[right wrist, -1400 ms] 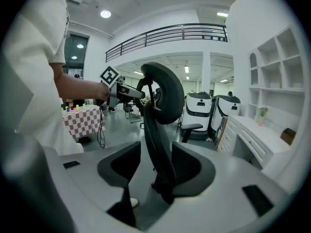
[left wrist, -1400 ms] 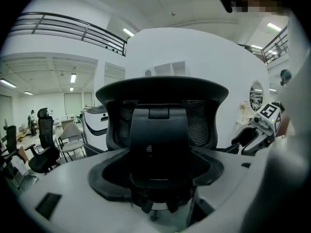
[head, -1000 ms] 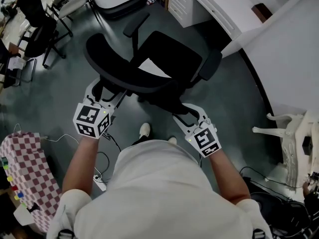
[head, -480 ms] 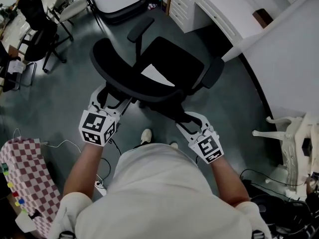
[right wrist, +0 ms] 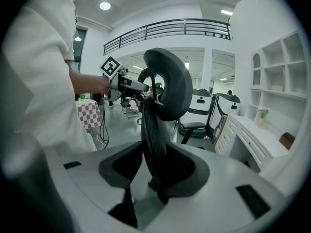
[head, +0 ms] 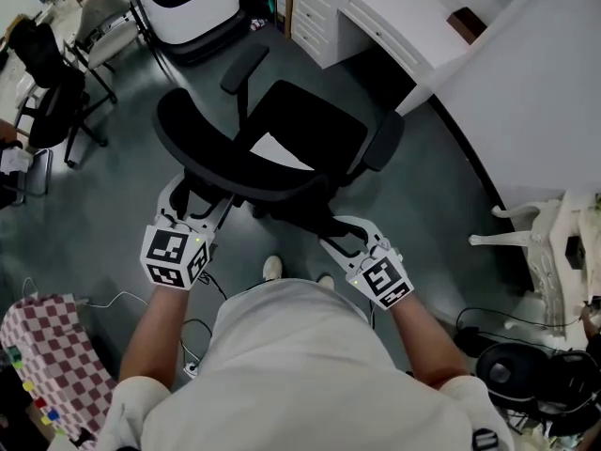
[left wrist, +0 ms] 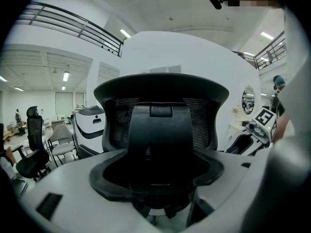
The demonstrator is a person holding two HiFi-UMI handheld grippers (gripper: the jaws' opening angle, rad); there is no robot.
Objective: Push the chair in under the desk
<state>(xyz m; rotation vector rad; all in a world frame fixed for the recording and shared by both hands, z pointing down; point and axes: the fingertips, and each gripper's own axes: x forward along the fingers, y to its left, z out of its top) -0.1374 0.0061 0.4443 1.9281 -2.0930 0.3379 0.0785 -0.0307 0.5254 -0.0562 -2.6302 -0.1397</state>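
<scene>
The left hand-held gripper (head: pixel 195 195) sits at the left rear of the chair (head: pixel 300 125), jaws spread, with the central spine of the backrest (head: pixel 235 163) standing between them; no firm clamp is evident. The right hand-held gripper (head: pixel 340 233) sits at the right rear, its jaws having just been closing yet spread wide, the backrest's edge between them and a gap showing on one side. The chair stands on the grey floor (head: pixel 122 186), seat turned toward the white table (head: pixel 404 12), near its dark knee space but wholly outside it.
</scene>
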